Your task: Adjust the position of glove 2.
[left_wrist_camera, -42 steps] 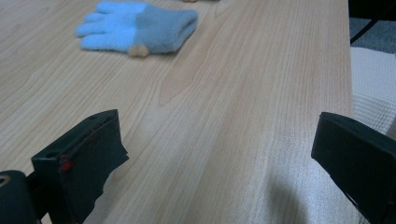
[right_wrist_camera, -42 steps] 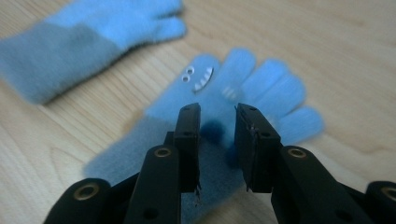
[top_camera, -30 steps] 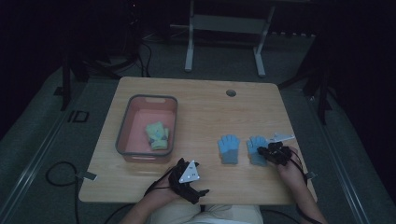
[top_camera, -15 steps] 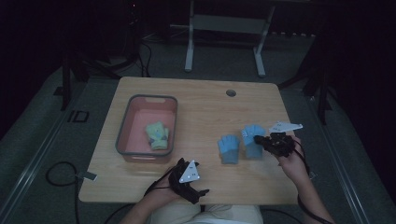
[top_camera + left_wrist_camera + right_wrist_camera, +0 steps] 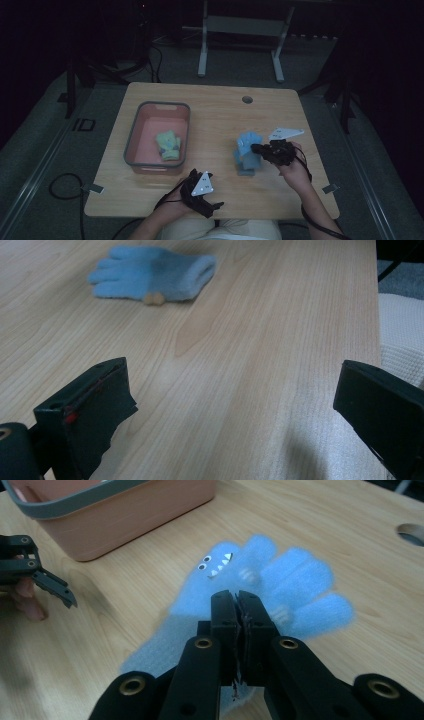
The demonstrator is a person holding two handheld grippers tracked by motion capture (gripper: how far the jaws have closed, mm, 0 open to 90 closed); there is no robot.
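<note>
Right tool (image 5: 239, 605) clamped on blue glove (image 5: 280, 580), lifted off table (image 5: 215, 110); left tool (image 5: 235, 405) wide, empty.

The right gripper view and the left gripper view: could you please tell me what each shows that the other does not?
The right gripper view alone has the pink bin, the table's hole and a blue glove with a monster face, pinched in the shut right gripper; the left gripper sits off to the side. The left gripper view alone has a second blue glove lying flat beyond its open jaws, and a cream garment at the edge. Both show the wooden table.
</note>
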